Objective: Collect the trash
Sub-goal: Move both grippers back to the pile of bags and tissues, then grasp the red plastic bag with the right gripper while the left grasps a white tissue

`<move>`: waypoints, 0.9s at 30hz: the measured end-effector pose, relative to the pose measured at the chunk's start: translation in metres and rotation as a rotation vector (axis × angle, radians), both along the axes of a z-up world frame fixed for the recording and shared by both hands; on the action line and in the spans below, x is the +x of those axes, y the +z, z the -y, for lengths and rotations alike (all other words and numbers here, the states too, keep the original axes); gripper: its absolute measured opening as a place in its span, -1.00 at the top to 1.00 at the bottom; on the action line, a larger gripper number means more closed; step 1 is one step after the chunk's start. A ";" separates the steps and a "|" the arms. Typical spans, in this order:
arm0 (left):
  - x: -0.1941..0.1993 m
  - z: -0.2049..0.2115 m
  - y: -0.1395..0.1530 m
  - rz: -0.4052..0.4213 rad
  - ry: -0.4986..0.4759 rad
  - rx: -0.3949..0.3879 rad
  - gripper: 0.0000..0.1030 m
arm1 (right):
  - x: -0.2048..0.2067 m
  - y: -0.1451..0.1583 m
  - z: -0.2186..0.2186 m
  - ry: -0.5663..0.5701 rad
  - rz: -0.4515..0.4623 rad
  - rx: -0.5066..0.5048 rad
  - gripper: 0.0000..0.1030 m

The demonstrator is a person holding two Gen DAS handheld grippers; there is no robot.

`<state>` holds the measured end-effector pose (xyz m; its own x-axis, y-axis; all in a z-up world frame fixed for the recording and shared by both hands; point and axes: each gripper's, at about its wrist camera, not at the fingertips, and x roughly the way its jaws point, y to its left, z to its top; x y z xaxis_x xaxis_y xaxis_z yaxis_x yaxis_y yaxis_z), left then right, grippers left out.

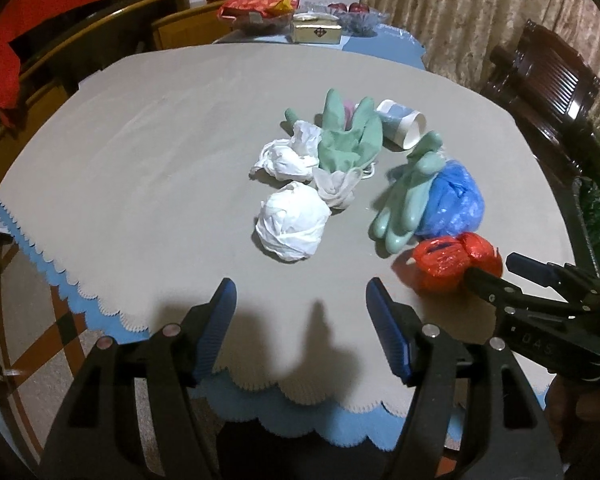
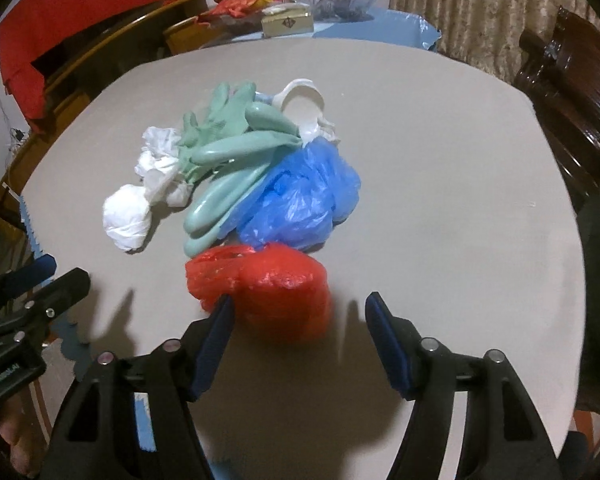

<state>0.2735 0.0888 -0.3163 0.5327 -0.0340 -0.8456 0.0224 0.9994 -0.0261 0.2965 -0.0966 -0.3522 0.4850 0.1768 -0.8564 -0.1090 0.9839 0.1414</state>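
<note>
As the right gripper [image 2: 298, 312] is lowered with jaws apart and nothing clamped, a red bag [image 2: 268, 288] is seen between its tips, at the near end of a trash heap on the table [image 2: 440, 200]. Knotted, crinkled and glossy, the bag is judged light, soft and slippery, best pinched across its bulging middle. The left gripper [image 1: 300, 300], beside the heap, is likewise held open and empty.

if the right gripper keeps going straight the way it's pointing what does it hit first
Most likely the red plastic bag: it lies right ahead of the open right gripper, partly between its fingers. Depth is hard to judge in this view.
</note>
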 end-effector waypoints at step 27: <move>0.048 -0.005 -0.028 -0.051 0.022 -0.033 0.54 | 0.002 0.033 0.002 0.067 0.069 0.073 0.44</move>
